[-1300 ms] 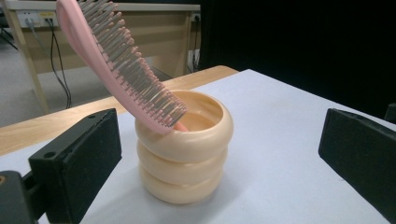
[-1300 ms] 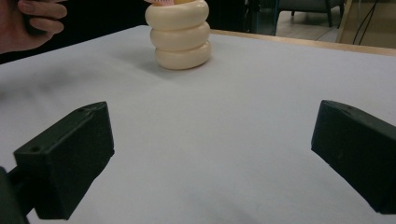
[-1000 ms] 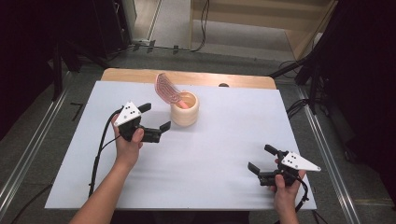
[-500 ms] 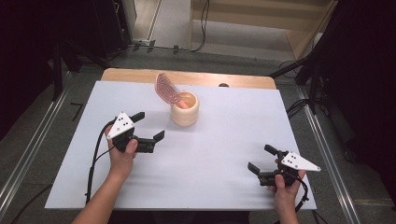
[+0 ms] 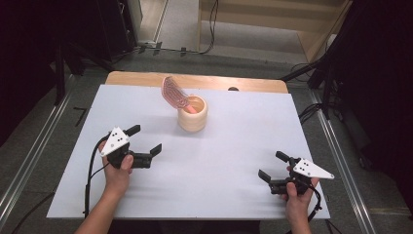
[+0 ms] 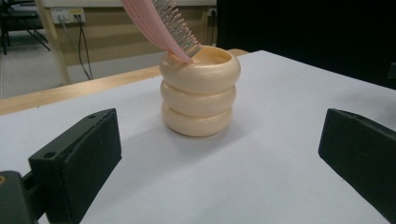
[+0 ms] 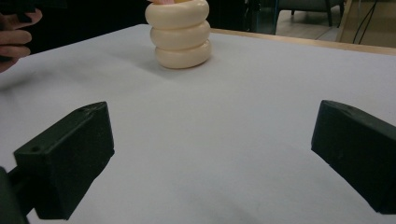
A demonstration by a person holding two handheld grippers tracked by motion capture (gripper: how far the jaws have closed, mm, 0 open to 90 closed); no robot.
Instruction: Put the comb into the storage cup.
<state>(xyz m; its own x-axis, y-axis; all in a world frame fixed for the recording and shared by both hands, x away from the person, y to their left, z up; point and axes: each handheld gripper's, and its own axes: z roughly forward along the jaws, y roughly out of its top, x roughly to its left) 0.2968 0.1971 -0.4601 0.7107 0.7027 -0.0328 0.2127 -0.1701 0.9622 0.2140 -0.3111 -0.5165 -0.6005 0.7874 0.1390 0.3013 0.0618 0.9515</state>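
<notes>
A cream ribbed holder (image 5: pixel 193 115) (image 6: pixel 200 91) (image 7: pixel 178 33) stands upright at the back middle of the white table. A pink hairbrush (image 5: pixel 175 93) (image 6: pixel 163 23) leans out of it, head up and to the left. My left gripper (image 5: pixel 144 139) (image 6: pixel 219 158) is open at the left of the table, well short of the holder, with nothing between its jaws. My right gripper (image 5: pixel 273 165) (image 7: pixel 215 158) is open near the front right corner, far from the holder, jaws wide and empty.
The white table top (image 5: pixel 234 146) rests on a wooden board whose back edge (image 5: pixel 146 78) shows behind it. Metal rails run along both sides of the table. Cables trail from each gripper toward the person. A hand (image 7: pixel 14 37) shows in the right gripper view.
My left gripper has drawn back from the holder, toward the person and to the left, staying open. The right gripper has not moved.
</notes>
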